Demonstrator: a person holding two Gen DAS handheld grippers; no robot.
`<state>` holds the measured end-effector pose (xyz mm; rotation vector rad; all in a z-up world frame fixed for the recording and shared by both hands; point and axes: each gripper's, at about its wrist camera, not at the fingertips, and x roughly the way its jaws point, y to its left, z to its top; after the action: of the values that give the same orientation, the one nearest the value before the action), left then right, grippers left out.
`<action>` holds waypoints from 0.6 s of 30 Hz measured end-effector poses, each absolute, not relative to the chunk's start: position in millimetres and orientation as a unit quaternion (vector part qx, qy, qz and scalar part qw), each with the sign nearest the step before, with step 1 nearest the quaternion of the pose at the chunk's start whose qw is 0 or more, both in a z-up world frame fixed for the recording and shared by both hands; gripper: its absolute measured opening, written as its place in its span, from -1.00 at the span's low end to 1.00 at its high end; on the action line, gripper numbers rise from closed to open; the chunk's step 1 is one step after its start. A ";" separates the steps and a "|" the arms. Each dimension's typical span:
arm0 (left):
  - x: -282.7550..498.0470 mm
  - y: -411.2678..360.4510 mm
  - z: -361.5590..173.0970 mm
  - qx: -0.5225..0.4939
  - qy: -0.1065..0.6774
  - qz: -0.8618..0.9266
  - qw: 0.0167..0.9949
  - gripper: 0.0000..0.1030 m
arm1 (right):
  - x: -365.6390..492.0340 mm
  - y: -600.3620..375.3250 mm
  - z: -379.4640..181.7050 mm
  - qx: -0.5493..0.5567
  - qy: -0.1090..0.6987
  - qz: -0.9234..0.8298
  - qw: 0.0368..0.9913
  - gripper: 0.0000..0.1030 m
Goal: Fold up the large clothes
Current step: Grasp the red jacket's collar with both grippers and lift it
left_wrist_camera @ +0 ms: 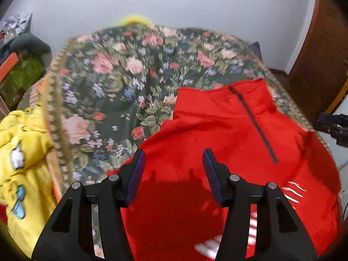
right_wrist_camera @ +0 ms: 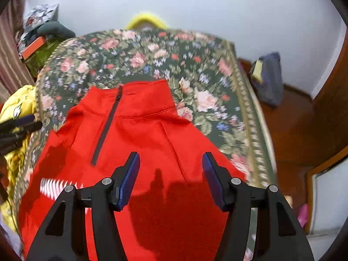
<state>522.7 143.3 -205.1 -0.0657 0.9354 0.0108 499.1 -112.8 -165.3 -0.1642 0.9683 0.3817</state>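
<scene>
A red zip-neck pullover (left_wrist_camera: 217,143) with a dark zipper and white chest stripes lies on a bed with a floral cover (left_wrist_camera: 121,82), collar pointing away. My left gripper (left_wrist_camera: 174,165) is open and empty above its left half. My right gripper (right_wrist_camera: 170,167) is open and empty above its right half, over the same pullover (right_wrist_camera: 141,134) and floral cover (right_wrist_camera: 195,69). The right gripper's tip shows at the right edge of the left wrist view (left_wrist_camera: 335,126). The left gripper's tip shows at the left edge of the right wrist view (right_wrist_camera: 17,128).
A yellow garment (left_wrist_camera: 21,163) lies bunched at the bed's left edge and shows in the right wrist view too (right_wrist_camera: 15,108). A yellow item (right_wrist_camera: 148,20) sits at the bed's far end. A blue bag (right_wrist_camera: 269,78) stands on the wooden floor to the right. A wooden door (left_wrist_camera: 322,50) is on the right.
</scene>
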 end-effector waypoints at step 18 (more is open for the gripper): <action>598.6 151.6 -278.4 -0.049 0.454 -0.025 0.889 -0.29 | 586.4 -69.0 -239.1 -0.071 0.522 0.211 0.823 -0.09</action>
<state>598.6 151.6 -278.4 -0.1018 0.9428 -0.0516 586.4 -69.0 -239.1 -0.1514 1.1106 0.4494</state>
